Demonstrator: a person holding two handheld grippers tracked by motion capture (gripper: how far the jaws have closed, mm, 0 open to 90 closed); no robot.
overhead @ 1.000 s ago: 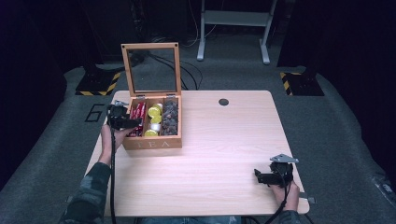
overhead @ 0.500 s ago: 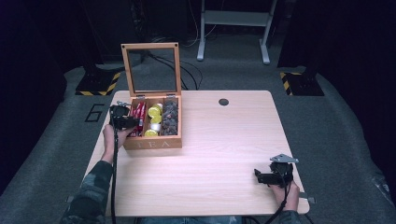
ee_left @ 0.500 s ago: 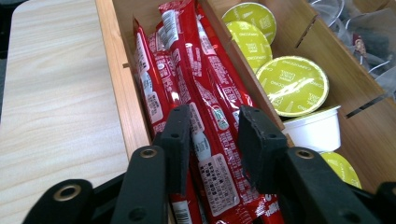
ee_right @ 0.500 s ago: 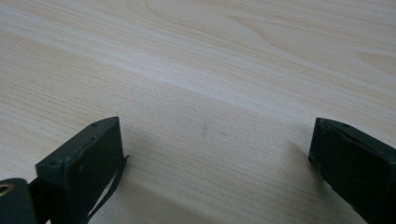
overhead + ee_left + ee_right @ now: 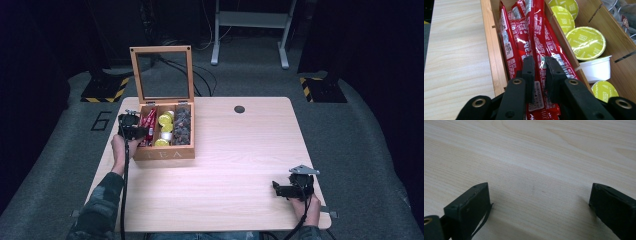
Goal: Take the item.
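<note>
An open wooden tea box (image 5: 165,154) stands at the table's left, its glass lid (image 5: 161,75) upright. Its left compartment holds red sachets (image 5: 148,125), the middle one yellow-lidded capsules (image 5: 165,119), the right one dark packets (image 5: 182,127). My left gripper (image 5: 142,132) reaches into the left compartment from the left. Its jaws have just been closing. In the left gripper view, the left gripper (image 5: 540,62) is shut on a red sachet (image 5: 540,47) lying among the others. My right gripper (image 5: 276,189) rests near the front right edge, open (image 5: 539,195) over bare wood.
Yellow capsules (image 5: 586,43) and a white cup (image 5: 596,70) sit beside the sachets behind a thin divider. A dark cable hole (image 5: 239,109) is at the table's (image 5: 240,165) back middle. Grey floor surrounds the table, and a metal stand (image 5: 250,20) is behind.
My left gripper has edged slightly further into the box's left compartment. The right gripper has stayed where it was.
</note>
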